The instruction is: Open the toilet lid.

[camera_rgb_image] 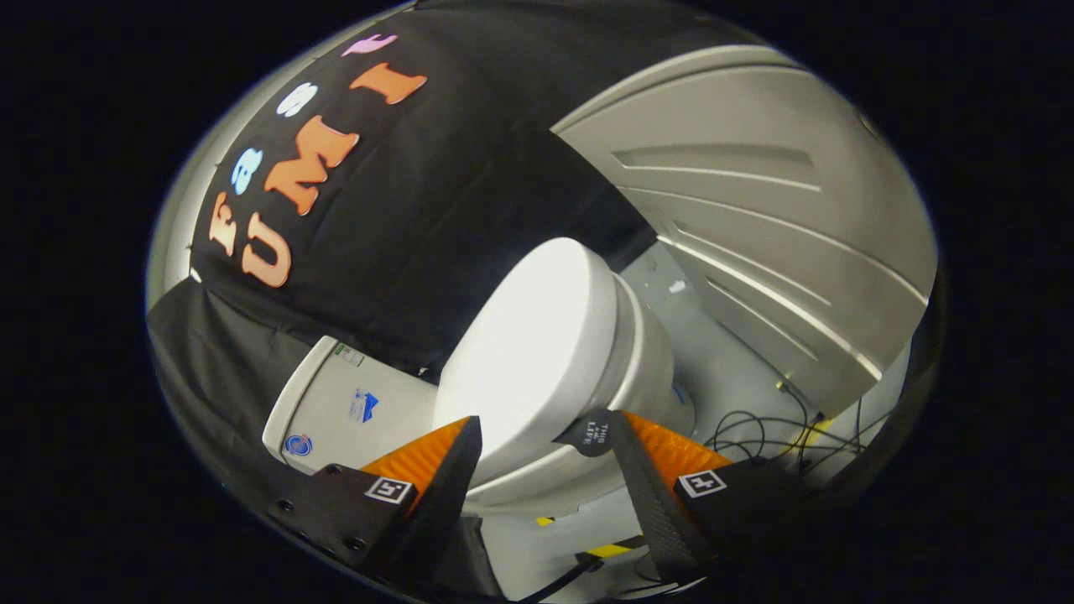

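Gripper (541, 440) fingers stand spread, straddling the front edge of the toilet lid (524, 352), which lies down on the bowl (646, 369) just ahead. Judged purpose: get a finger under the rim to lift; contact cannot be confirmed.

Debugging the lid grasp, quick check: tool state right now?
Tool: open, fingers spread to either side of the front edge of the closed toilet lid, not pressing on it; holding nothing.
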